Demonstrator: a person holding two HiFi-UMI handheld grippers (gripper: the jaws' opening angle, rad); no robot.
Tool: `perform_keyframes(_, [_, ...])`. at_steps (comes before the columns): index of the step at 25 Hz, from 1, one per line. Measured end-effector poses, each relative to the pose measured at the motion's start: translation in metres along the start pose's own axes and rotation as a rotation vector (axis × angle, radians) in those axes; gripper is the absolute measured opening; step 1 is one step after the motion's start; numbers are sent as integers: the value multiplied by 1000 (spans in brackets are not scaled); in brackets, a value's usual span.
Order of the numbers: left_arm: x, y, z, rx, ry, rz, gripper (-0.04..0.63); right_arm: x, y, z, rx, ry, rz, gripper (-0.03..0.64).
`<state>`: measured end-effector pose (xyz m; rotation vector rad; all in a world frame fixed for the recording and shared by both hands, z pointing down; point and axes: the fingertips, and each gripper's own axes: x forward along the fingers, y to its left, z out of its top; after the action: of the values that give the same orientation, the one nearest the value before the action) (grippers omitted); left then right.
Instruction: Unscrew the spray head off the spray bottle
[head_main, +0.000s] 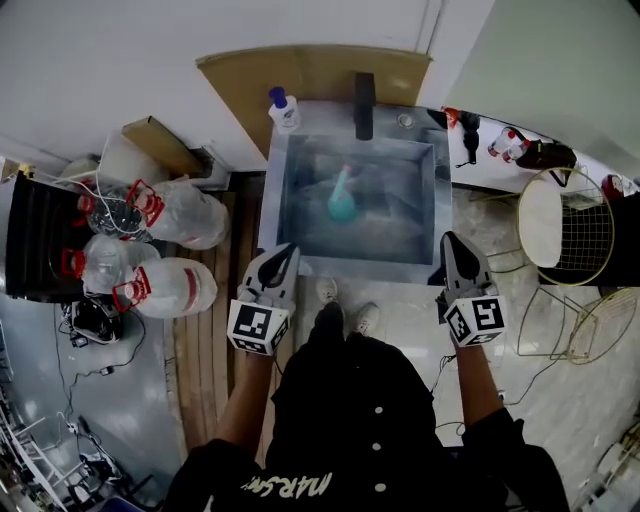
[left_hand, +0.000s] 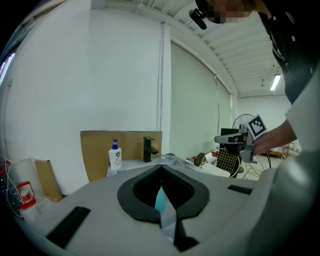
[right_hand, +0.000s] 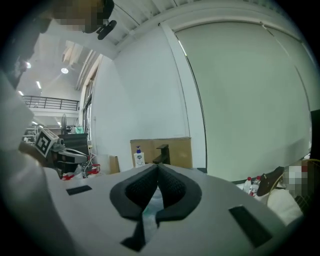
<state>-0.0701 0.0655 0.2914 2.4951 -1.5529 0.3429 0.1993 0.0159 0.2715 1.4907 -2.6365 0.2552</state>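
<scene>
Sink (head_main: 405, 215) holds spray bottle (head_main: 342, 203) | left gripper (head_main: 287, 250) closed, empty | right gripper (head_main: 451, 239) closed, empty

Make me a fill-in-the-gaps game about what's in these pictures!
The teal plastic spray bottle lies inside the metal ____.
The left gripper and right gripper both have their jaws ____.
The white pump bottle beside the black faucet has a ____ top.
Missing words: sink; shut; blue.
</scene>
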Motion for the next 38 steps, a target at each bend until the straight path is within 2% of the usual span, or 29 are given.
perform_keyframes(4, [20,20,23,22,-43,-11,25,27,-4,29,-16,-42,-3,14])
perform_keyframes(7, [32,28,44,52,-77,-61,25,49,-4,45,-30,-52,-3,14])
perform_keyframes(12, [60,39,45,108,-33,-110,25,80,-4,49,-25,-42,14,14])
perform_keyframes(16, [87,46,18,106,49,-159,25,104,-4,32,-20,-2,34,14])
perform_keyframes(19, [100,44,-11,57,127,-202,25,115,-1,8,-19,66,44,14])
perform_keyframes(23, [127,44,-37,24,174,-245,26,141,3,-18,-24,134,70,14])
perform_keyframes(26, [146,44,-60,30,235,-267,26,156,9,-35,-32,182,98,13])
perform_keyframes(31, [174,45,-102,93,357,-309,26,180,17,-66,-32,226,145,14])
perform_keyframes(35, [188,39,-132,92,431,-335,28,193,23,-88,-30,260,165,14])
perform_keyframes(37, [194,36,-144,105,470,-345,63,199,26,-97,-26,274,174,14])
perform_keyframes(38, [197,34,-151,116,494,-352,128,201,26,-100,-23,279,178,14])
